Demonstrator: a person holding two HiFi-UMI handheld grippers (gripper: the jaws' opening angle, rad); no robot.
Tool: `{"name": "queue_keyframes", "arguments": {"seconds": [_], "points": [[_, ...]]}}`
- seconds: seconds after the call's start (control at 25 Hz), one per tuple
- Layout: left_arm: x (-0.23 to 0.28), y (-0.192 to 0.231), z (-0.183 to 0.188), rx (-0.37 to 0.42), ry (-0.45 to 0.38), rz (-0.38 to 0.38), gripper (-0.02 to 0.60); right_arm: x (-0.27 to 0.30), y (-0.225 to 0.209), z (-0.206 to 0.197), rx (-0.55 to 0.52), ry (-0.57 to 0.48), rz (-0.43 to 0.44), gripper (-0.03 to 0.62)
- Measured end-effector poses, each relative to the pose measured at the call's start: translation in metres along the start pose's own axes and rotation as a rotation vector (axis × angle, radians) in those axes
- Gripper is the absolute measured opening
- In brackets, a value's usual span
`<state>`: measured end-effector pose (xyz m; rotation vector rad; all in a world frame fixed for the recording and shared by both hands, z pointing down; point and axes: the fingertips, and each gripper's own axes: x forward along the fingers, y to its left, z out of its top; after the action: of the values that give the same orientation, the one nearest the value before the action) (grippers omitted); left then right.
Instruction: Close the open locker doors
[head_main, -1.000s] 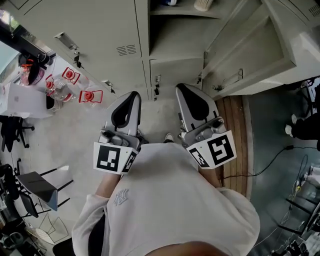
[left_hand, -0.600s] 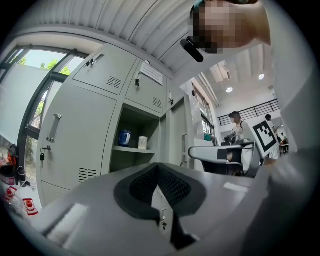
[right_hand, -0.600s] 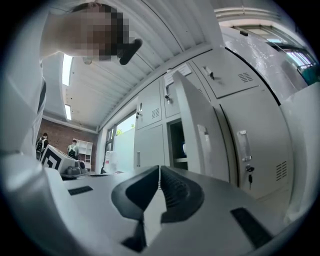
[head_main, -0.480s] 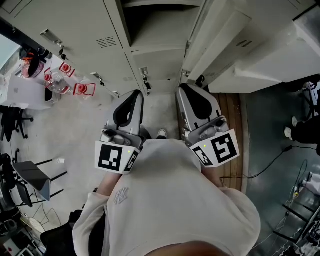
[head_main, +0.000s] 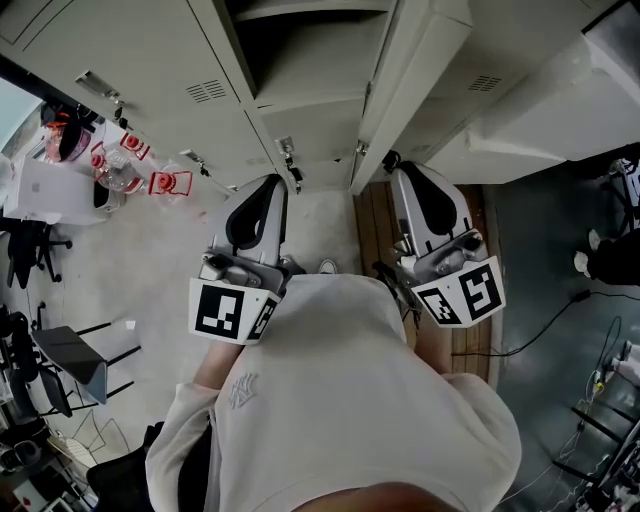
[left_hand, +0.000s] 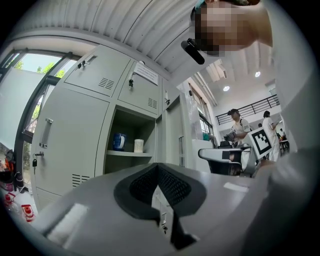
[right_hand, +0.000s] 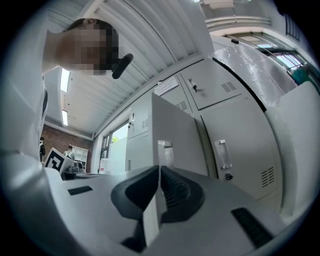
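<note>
Rightward, past the lower corner of the open locker door (head_main: 400, 90), the right gripper (head_main: 408, 175) has been shifted since the earlier frame. Below the open compartment (head_main: 300, 50), the left gripper (head_main: 266, 190) is held with its jaws pressed together on nothing. One blue cup (left_hand: 118, 141) and one white cup (left_hand: 139, 145) are seen on the compartment's shelf (left_hand: 129, 154). One door is swung out between the two grippers. The right gripper's jaws are likewise pressed together, empty, just before the door's edge.
</note>
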<state>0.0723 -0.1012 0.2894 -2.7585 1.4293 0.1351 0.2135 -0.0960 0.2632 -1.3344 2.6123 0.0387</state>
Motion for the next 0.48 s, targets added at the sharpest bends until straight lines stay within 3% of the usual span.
{"name": "queue_keyframes", "arguments": {"seconds": [0.24,0.36,0.48], "points": [[0.001,0.003,0.001,0.01,0.0,0.019,0.002,0.007,-0.02,-0.003,0.061,0.015,0.069,0.02],[0.001,0.005,0.002,0.013,-0.002,0.028,0.002,0.015,-0.015,-0.004,0.095,0.022,0.139,0.086],[-0.001,0.008,0.002,0.015,0.001,0.042,0.002,0.021,-0.013,-0.004,0.123,0.014,0.181,0.087]]}}
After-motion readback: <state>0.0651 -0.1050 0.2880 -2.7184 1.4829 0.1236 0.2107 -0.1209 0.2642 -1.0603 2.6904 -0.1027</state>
